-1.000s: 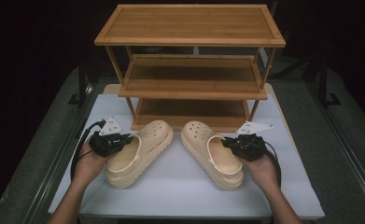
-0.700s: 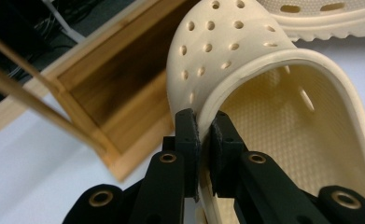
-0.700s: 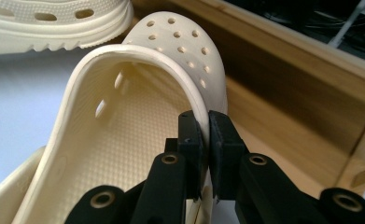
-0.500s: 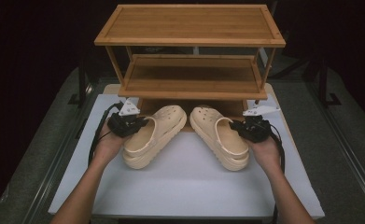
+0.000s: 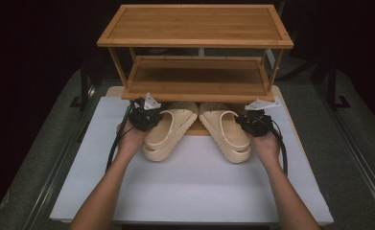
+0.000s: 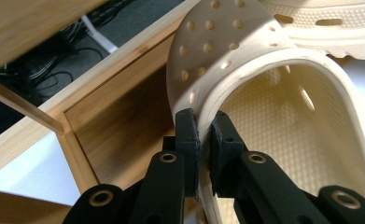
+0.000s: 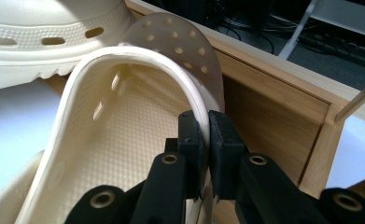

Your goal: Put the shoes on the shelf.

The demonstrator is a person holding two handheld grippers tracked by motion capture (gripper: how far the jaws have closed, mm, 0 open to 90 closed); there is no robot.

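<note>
Two outstretched hands hold grippers, jaws clamped on the left clog (image 5: 168, 128) and right clog (image 5: 226, 130).

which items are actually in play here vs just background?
In play:
- left clog, rim pinched by left gripper
- right clog, rim pinched by right gripper
- wooden rack, clog toes at its bottom shelf

Background:
- white board under the clogs
- cables behind the rack

Two cream perforated clogs (image 5: 169, 132) (image 5: 226, 129), toes under the bamboo rack (image 5: 194, 72).
</note>
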